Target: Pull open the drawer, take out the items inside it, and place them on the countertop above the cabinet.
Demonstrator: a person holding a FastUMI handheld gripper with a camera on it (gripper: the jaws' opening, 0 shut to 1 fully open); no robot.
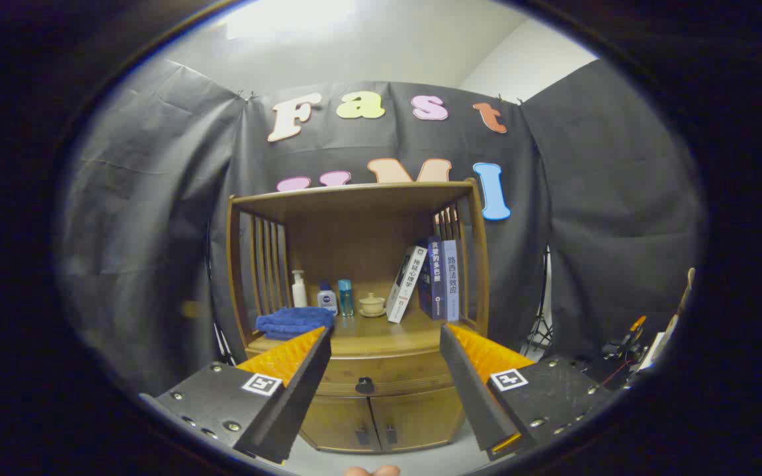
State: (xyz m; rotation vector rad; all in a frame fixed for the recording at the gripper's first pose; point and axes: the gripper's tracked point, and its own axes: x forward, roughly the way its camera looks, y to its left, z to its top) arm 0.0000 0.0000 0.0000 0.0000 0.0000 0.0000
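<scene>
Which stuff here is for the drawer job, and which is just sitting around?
For the job:
- drawer, shut, with its dark knob ahead between the fingers
- countertop above it
- claw, open, holding nothing

Just sitting there:
- blue towel
- white pump bottle and two small bottles
- little cup
- books
- two lower cabinet doors

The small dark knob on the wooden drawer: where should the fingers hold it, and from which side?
Grip the small dark knob itself, coming straight from the front; it juts from the closed wooden drawer front, centred ahead between the open fingers.
</scene>
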